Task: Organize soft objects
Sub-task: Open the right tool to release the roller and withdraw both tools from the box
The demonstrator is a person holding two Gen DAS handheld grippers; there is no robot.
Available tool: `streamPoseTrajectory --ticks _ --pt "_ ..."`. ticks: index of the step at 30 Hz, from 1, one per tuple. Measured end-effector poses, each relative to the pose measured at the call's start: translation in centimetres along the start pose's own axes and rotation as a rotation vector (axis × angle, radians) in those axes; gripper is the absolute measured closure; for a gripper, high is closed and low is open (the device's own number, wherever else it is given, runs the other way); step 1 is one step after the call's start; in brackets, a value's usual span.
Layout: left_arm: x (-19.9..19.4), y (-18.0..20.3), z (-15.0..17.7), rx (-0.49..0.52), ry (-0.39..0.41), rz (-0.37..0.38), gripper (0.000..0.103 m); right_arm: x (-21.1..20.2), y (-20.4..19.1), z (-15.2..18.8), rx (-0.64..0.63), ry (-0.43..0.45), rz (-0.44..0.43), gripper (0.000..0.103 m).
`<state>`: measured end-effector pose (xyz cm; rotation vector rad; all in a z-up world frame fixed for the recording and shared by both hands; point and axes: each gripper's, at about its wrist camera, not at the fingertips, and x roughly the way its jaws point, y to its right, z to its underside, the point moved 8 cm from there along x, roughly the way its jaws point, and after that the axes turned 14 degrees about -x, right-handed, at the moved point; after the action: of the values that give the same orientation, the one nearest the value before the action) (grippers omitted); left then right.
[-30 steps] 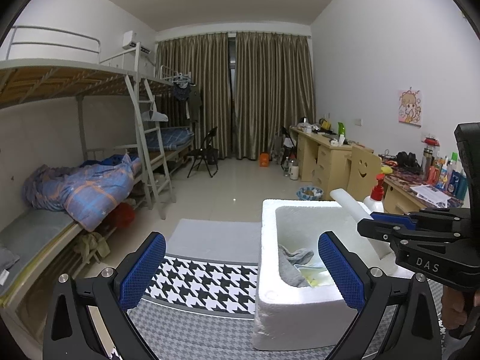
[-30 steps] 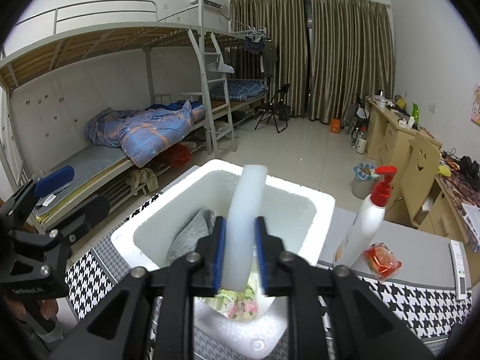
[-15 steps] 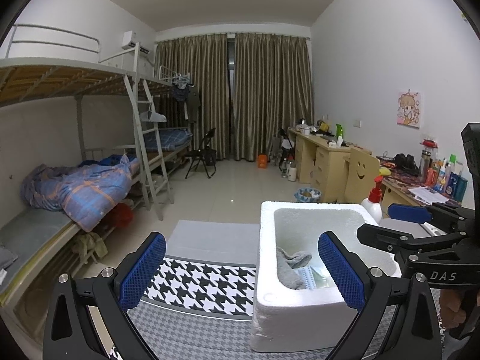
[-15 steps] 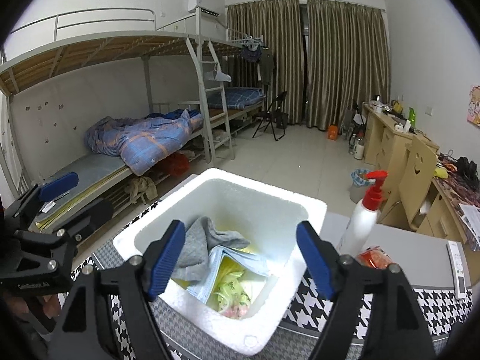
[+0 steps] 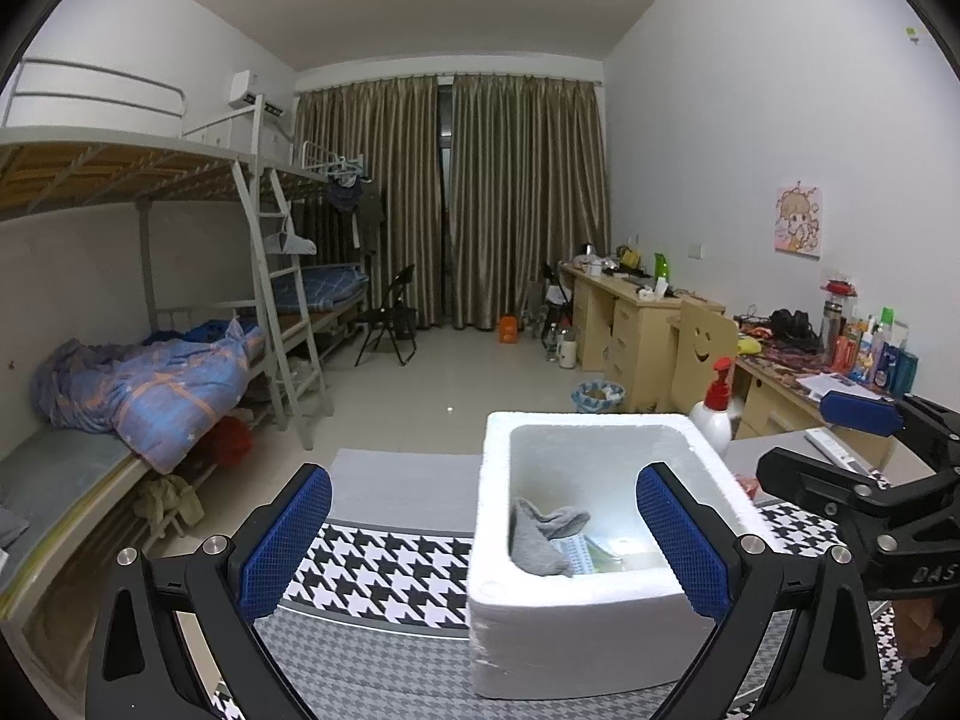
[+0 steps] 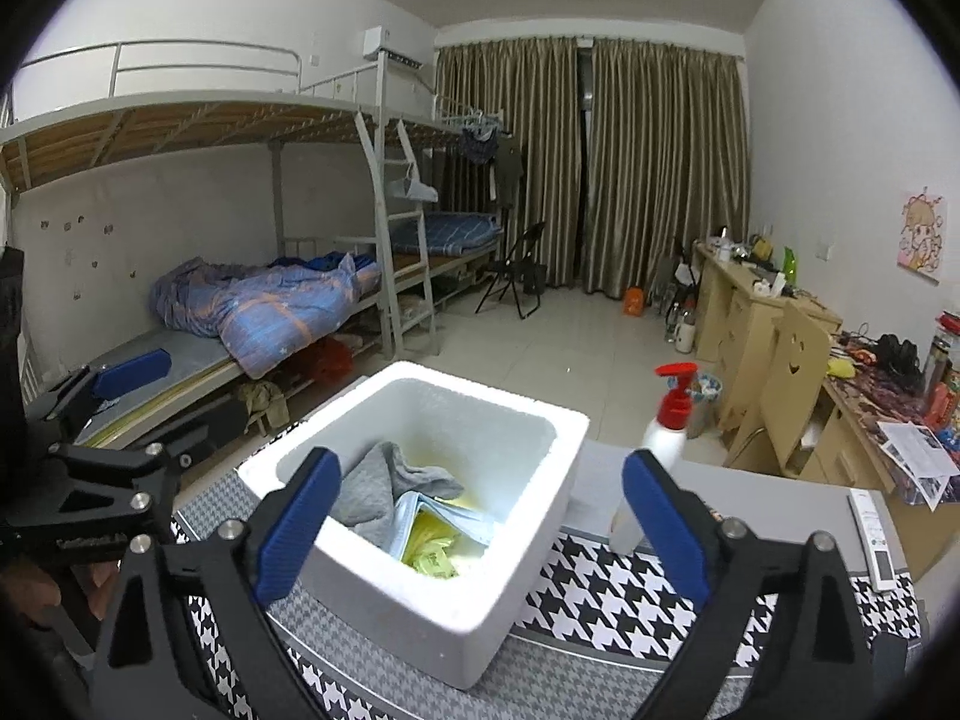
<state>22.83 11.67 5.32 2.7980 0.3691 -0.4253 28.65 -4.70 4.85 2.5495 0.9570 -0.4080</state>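
Observation:
A white foam box (image 5: 594, 600) (image 6: 528, 564) stands on the houndstooth cloth. Inside lie a grey sock (image 5: 540, 531) (image 6: 372, 489), a pale blue packet (image 6: 447, 519) and a yellow packet (image 6: 432, 558). My left gripper (image 5: 483, 540) is open and empty, held before the box's near left side; it also shows at the left of the right wrist view (image 6: 129, 399). My right gripper (image 6: 480, 534) is open and empty, above the box's near side; it shows at the right of the left wrist view (image 5: 840, 438).
A white pump bottle with a red top (image 6: 663, 450) (image 5: 713, 405) stands right of the box. A white remote (image 6: 873, 540) lies on the table at right. A cluttered desk (image 6: 894, 414) is beyond. Bunk beds (image 5: 138, 396) are at left.
My right gripper opened and let go of the white foam tube over the box, then drew back. The tube is out of sight now. The left gripper stayed open.

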Motion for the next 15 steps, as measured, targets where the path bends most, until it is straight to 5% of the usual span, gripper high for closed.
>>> streamPoseTrajectory --ticks 15 --pt "-5.1 2.7 -0.1 0.034 0.053 0.074 0.001 -4.3 0.3 1.1 0.012 0.033 0.067 0.002"
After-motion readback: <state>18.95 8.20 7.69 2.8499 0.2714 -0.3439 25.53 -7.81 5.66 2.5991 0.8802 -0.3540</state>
